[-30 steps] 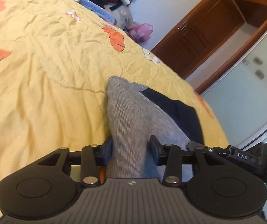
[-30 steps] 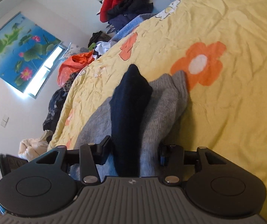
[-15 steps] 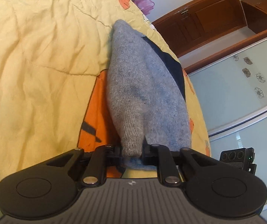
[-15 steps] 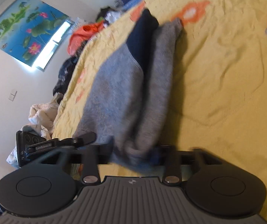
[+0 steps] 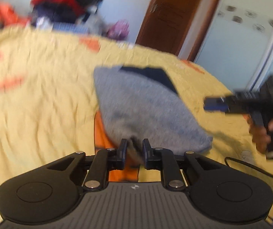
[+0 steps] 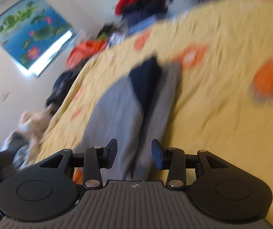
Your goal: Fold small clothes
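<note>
Releasing the folded grey knit garment with its navy panel (image 5: 146,112) onto the yellow flowered bedsheet (image 5: 41,105), I let my left gripper (image 5: 133,150) and right gripper (image 6: 133,152) spread apart, their jaws opening off the near hem, and would back away low without dragging it.

A yellow bedsheet (image 5: 41,99) with orange flowers is covering the bed. A clothes heap (image 5: 64,5) is lying at its far edge, a wooden door (image 5: 170,17) standing far right. A lotus picture (image 6: 27,32) is hanging on the left wall.
</note>
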A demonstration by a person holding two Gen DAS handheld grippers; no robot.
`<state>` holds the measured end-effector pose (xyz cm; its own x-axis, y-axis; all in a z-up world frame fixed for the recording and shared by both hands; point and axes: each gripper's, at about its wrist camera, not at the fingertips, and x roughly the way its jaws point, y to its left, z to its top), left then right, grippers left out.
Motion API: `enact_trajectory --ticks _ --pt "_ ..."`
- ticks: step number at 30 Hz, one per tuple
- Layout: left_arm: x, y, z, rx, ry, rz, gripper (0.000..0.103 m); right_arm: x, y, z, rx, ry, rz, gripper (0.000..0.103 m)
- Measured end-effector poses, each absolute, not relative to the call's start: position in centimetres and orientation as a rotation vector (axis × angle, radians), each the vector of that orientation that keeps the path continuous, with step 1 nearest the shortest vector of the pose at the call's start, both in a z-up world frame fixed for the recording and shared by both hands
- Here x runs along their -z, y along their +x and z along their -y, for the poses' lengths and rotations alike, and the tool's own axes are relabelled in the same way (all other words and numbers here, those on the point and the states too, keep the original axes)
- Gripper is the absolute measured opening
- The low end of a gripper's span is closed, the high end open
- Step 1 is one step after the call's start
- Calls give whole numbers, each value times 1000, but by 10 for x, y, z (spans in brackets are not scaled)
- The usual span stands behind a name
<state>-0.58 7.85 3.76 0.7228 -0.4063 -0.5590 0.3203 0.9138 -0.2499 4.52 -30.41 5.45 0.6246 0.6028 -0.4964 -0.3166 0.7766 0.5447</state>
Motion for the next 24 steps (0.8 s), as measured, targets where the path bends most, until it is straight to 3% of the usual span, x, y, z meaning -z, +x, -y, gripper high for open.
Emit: enact_trajectory --ticks 1,2,4,5,11,14,17,24 --pt "-43 -8 -72 416 -114 -599 35 -63 54 299 -552 428 -688 48" --pt "-47 -6 -64 432 -95 -560 58 -69 68 290 -568 430 -673 50" --pt "-51 8 -42 443 -63 -572 80 -76 93 265 -608 422 -657 54" --pt "-52 12 -35 457 -59 -568 80 -76 105 252 -623 407 -664 59" --pt "-38 49 -12 465 -70 -577 80 -31 168 185 -502 126 -847 56" --pt "-1 83 -18 437 -155 -742 79 -19 174 193 -529 148 -804 55" --pt "8 80 -15 432 -140 -695 80 -15 186 194 -516 161 -813 51" --pt "8 72 0 401 -61 -686 84 -31 173 184 -462 106 -777 53"
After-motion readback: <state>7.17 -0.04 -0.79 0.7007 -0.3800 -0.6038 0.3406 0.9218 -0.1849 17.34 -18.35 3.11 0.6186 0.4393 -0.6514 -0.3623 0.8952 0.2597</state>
